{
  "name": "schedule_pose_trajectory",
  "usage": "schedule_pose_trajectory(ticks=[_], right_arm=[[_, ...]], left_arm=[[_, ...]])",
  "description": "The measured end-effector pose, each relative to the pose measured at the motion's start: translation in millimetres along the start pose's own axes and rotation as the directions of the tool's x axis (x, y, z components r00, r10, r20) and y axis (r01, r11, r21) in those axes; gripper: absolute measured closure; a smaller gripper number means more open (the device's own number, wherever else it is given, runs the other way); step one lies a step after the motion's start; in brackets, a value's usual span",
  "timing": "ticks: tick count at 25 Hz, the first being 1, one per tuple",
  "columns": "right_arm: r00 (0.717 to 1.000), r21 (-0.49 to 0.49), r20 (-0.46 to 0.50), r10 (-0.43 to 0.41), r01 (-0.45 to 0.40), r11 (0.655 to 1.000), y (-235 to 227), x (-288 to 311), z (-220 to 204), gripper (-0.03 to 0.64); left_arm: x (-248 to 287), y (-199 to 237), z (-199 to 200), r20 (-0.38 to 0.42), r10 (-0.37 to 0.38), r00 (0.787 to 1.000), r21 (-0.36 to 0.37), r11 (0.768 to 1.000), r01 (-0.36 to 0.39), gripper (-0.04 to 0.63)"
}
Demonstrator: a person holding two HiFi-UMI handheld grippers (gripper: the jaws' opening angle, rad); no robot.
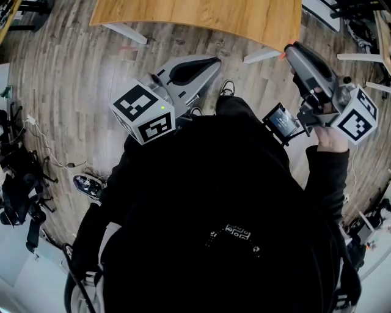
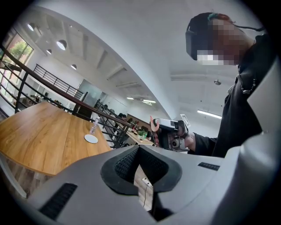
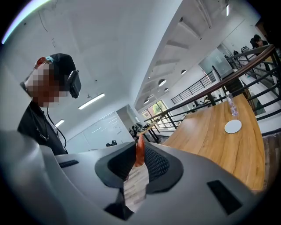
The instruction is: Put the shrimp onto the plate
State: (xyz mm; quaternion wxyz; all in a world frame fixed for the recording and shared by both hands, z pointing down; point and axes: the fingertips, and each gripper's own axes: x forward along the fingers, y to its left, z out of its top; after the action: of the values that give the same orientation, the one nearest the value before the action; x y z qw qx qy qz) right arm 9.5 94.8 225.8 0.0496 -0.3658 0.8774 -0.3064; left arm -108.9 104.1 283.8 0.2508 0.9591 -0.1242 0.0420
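My right gripper [image 3: 139,148] is shut on an orange shrimp [image 3: 139,152], which stands up between the pads. From the head view the shrimp's tip [image 1: 282,55] pokes out of the right gripper [image 1: 287,52] near the wooden table's edge [image 1: 244,18]. A small white plate [image 3: 233,126] lies on that table, away from both grippers; the left gripper view also shows the plate [image 2: 91,139]. My left gripper [image 2: 139,148] has its tips together and holds nothing. It [image 1: 212,62] points toward the table from the left of my body.
A clear bottle [image 3: 231,107] stands just behind the plate. A black railing [image 2: 52,94] runs along the table's far side. Table legs [image 1: 125,33] reach down to the plank floor. Cables and gear [image 1: 24,183] lie on the floor at the left.
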Motion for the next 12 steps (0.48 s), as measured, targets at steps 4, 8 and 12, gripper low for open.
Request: schedule_pose_trajectory(ticks=[4,8,12], right_arm=[[1.0,0.008,0.018,0.011,-0.012,1.0,-43.1,-1.6,21.5,0.549],[0.999,0.013,0.035,0.021,-0.021,1.0,-60.6,-12.6,38.5,0.549],[0.998,0.021,0.046,0.033,-0.034,0.999,-97.8,-29.2,62.3,0.549]], left_arm=[[39.5,19.9,13.4,-0.009,0.01,1.0,0.01,1.0,-0.01,0.592],[63.1,18.1,29.7,-0.012,0.014,1.0,0.025,1.0,-0.014,0.592],[107.1,22.4,44.8,-0.028,0.021,0.999,0.031,0.999,-0.02,0.592]])
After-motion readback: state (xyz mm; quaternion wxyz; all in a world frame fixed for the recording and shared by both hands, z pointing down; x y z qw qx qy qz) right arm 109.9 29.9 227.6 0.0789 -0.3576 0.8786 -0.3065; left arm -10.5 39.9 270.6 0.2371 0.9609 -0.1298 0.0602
